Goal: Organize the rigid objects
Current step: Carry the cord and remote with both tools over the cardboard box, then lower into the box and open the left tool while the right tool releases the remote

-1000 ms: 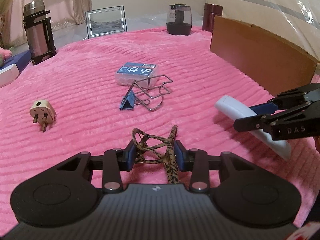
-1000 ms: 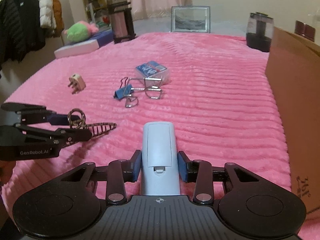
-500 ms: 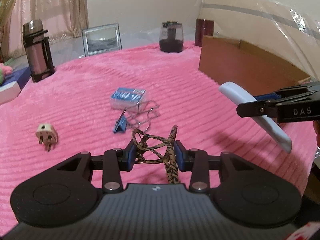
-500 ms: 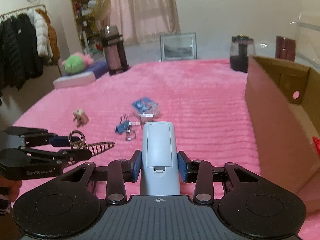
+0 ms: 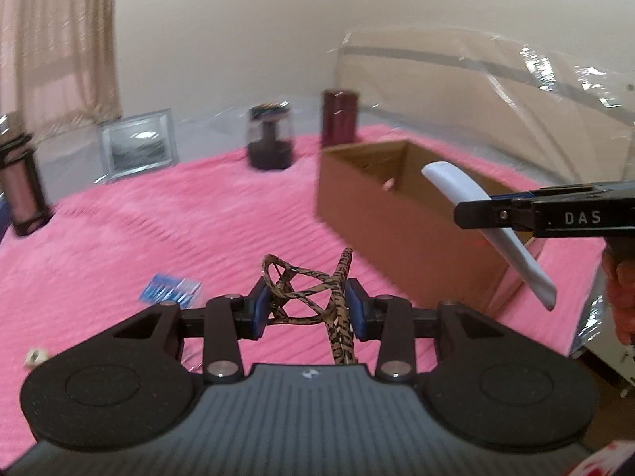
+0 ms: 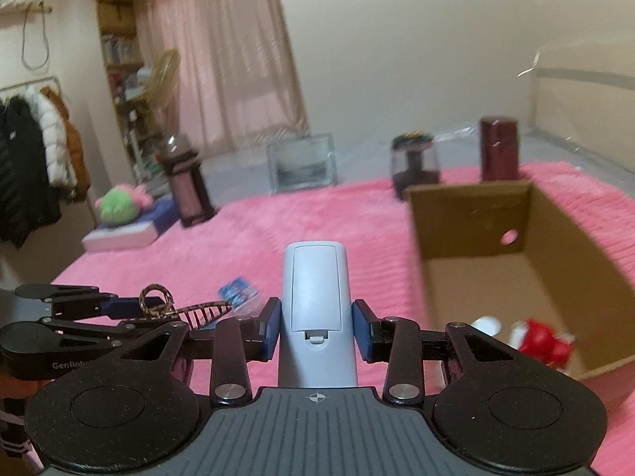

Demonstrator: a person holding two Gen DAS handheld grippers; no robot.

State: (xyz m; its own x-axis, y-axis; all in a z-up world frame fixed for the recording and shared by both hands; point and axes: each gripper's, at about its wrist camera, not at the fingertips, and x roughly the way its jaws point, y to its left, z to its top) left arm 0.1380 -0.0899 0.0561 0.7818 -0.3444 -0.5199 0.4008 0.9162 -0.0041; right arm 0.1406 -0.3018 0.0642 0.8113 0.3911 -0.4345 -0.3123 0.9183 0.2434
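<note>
Pink plush blanket (image 5: 166, 218) with ribbed rows covers the work surface; both views motion-blurred. Room: beige walls, pinkish curtain (image 6: 234, 79) at the back, bookshelf (image 6: 119, 67) left of it, coats on a rack (image 6: 35, 150) far left. Along the blanket's far edge: metal thermos (image 6: 186, 182), framed picture (image 6: 301, 166) leaning upright, dark glass jar (image 6: 414, 162), maroon cylinder (image 6: 498, 148). Green-pink plush toy (image 6: 119, 206) sits on a flat blue-white box off the left edge. Clear plastic sheeting (image 5: 516, 91), glossy and wrinkled, hangs at right.

Open cardboard box (image 6: 476, 222), plain brown, round hole in its far wall, stands on the blanket at right; inside lie a red item (image 6: 543, 339) and a white one, too blurred to name.

Left gripper (image 5: 307, 305) is closed on a leopard-print hair clip (image 5: 309, 297), a looped, hard-looking piece with comb-like teeth, raised above the blanket, blue pads pressing both sides. Right gripper (image 6: 315, 331) is clamped on a pale blue-grey remote (image 6: 315, 297), smooth plastic, battery cover facing up, nose pointing forward; in the left wrist view the remote (image 5: 492, 230) hangs tilted over the box's near end. Small blue-printed clear box (image 5: 170, 289) lies on the blanket below the left gripper; a beige plug (image 5: 35, 357) shows at the lower left edge.
</note>
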